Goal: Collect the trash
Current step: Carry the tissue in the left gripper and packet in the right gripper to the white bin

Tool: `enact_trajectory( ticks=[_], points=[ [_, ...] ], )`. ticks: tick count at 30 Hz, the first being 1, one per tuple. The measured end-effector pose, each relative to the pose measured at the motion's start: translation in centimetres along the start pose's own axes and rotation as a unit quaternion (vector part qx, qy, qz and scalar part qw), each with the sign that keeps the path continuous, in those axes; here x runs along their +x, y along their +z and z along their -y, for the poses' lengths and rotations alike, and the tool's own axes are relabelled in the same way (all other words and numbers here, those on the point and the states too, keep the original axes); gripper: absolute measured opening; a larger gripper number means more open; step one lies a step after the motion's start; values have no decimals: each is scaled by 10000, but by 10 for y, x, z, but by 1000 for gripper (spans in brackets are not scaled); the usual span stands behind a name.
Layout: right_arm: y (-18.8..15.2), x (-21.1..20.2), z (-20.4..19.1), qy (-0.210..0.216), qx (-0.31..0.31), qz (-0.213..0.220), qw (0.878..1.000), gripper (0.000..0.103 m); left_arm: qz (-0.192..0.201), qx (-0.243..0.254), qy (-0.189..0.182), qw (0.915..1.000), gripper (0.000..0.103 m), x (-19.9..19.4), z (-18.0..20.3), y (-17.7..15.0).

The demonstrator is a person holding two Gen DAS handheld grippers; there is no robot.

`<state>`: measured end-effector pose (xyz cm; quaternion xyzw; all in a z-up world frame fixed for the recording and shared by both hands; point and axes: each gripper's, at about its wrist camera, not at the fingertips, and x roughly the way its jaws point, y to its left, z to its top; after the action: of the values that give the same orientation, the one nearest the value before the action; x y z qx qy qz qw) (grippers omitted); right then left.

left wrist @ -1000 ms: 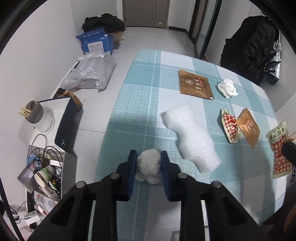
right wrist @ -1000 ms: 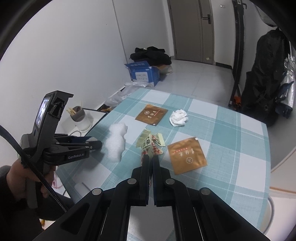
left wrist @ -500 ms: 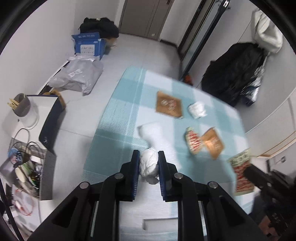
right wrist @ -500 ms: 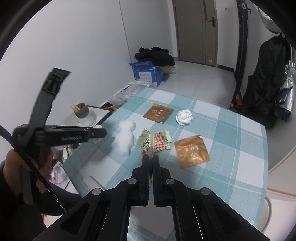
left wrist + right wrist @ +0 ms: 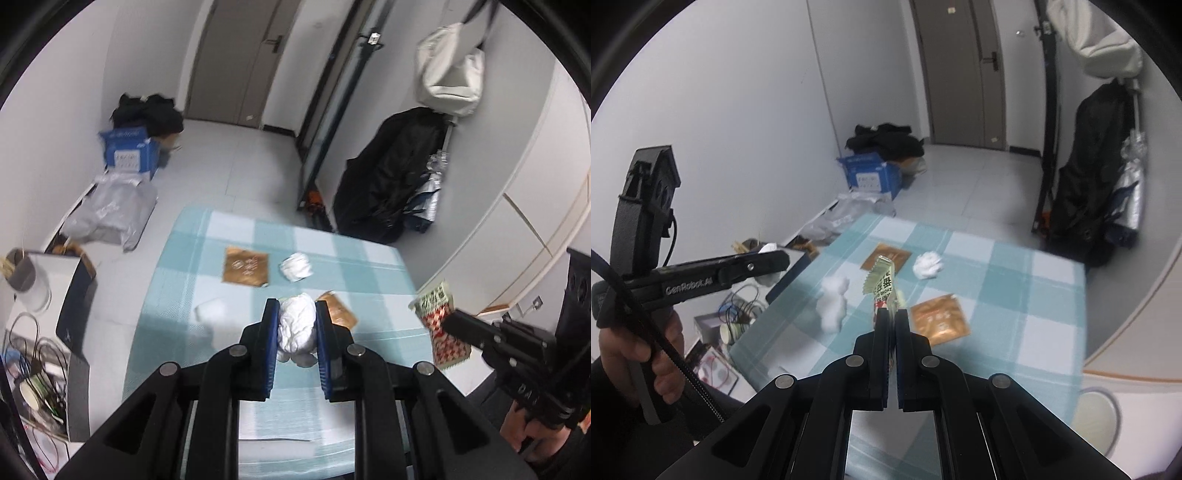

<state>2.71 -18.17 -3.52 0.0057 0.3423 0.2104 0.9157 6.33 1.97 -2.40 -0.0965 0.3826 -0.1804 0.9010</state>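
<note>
My left gripper (image 5: 295,325) is shut on a crumpled white tissue ball (image 5: 297,330), held well above the teal checked table (image 5: 177,295). My right gripper (image 5: 892,317) is shut on a green and red snack wrapper (image 5: 882,277) that sticks up from its jaws. That wrapper (image 5: 439,325) also hangs at the right of the left wrist view. On the table lie two brown packets (image 5: 886,256) (image 5: 940,319), another white tissue (image 5: 928,265) and a white foam piece (image 5: 833,299). The left gripper (image 5: 775,260) shows at the left, held in a hand (image 5: 661,350).
Left of the table, the floor holds a blue carton (image 5: 129,153), a grey mailer bag (image 5: 110,214), a dark box (image 5: 74,295) and a bin of cables (image 5: 33,369). A black coat (image 5: 391,177) hangs beyond the far edge. A pale round object (image 5: 1097,410) sits at right.
Both grippers have risen away from the table with their loads. The left one tilted upward, so the table looks smaller and more of the room shows.
</note>
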Motion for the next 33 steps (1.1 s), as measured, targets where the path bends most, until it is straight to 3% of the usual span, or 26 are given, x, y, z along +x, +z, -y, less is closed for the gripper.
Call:
enact_trajectory(
  ticks=[6, 20, 33],
  points=[
    [15, -42, 27, -153, -13, 386, 9991, 2, 125, 197, -130, 9996, 14, -2, 37, 14],
    [29, -144, 112, -821, 311, 1191, 9890, 2, 215, 991, -1003, 9898, 14, 7, 162, 44],
    [0, -202, 196, -1539, 856, 1377, 9747, 2, -244, 1384, -1544, 9780, 14, 55, 242, 41]
  ],
)
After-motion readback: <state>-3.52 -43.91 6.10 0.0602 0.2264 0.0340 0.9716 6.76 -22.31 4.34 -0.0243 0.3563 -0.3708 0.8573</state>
